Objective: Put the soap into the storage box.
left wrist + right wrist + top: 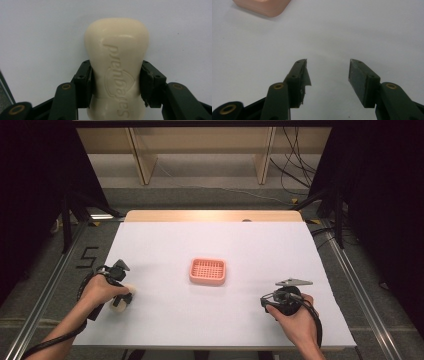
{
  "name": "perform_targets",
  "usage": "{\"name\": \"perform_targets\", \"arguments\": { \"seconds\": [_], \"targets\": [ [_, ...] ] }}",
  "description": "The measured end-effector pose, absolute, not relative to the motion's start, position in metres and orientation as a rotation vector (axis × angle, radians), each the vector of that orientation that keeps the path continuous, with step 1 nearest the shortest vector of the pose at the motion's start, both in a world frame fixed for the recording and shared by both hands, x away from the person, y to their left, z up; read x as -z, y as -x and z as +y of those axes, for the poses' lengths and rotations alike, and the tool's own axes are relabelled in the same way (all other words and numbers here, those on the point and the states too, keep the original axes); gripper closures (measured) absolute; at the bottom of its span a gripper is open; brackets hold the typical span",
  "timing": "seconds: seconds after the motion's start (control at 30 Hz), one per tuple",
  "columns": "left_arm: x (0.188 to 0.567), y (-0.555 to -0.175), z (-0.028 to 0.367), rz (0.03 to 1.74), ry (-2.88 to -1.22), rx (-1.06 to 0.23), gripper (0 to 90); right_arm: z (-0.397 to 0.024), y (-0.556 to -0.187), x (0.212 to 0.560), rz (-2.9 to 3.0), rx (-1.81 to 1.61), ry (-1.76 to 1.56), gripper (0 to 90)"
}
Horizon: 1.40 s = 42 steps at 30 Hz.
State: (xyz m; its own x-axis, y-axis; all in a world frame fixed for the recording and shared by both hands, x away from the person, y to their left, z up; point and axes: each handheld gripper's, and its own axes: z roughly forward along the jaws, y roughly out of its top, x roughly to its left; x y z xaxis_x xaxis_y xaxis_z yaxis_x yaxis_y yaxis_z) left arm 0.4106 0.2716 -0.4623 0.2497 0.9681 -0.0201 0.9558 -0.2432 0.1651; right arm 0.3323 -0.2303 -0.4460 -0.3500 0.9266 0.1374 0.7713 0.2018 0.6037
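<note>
Left gripper (pixel 116 82) is clamped on a cream bar of soap (pixel 116 62), both pads pressed against its narrowed waist; the bar is smooth and glossy, rounded and wider at the far end, with raised lettering and a shield-like emblem stamped along its top face. In the high view the soap (pixel 120 304) sits at the near-left part of the white table (pixel 165 320), under the left hand (pixel 100 290) and well apart from the pink slotted soap dish (pixel 208 271) at the table's middle. Right gripper (pixel 328 72) hangs over bare table at near right, jaws spread wide with nothing between them, one pad's lining torn and curling.
</note>
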Motion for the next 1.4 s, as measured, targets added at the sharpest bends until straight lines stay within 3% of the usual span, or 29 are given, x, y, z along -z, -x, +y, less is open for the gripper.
{"name": "perform_targets", "arguments": {
  "seconds": [0.3, 0.53, 0.6, 0.93, 1.0, 1.4],
  "targets": [
    [0.461, -0.408, 0.278, 1.697, -2.447, -0.169, 49.4, -0.232, -0.334, 0.447, 2.218, -0.883, -1.585, 49.2],
    [0.463, -0.402, 0.276, 1.686, -2.392, -0.178, 49.5, -0.23, -0.334, 0.448, 2.218, -0.882, -1.603, 49.1],
    [0.462, -0.403, 0.281, 1.602, -2.419, -0.187, 49.5, -0.23, -0.334, 0.448, 2.22, -0.88, -1.614, 48.9],
    [0.454, -0.394, 0.279, 1.62, -2.325, -0.233, 49.5, -0.231, -0.334, 0.449, 2.225, -0.854, -1.59, 48.5],
    [0.451, -0.395, 0.282, 1.549, -2.396, -0.253, 49.5, -0.229, -0.333, 0.448, 2.225, -0.875, -1.612, 48.5],
    [0.44, -0.386, 0.279, 1.475, -2.334, -0.31, 49.6, -0.232, -0.335, 0.449, 2.221, -0.847, -1.578, 48.2]
  ]
}}
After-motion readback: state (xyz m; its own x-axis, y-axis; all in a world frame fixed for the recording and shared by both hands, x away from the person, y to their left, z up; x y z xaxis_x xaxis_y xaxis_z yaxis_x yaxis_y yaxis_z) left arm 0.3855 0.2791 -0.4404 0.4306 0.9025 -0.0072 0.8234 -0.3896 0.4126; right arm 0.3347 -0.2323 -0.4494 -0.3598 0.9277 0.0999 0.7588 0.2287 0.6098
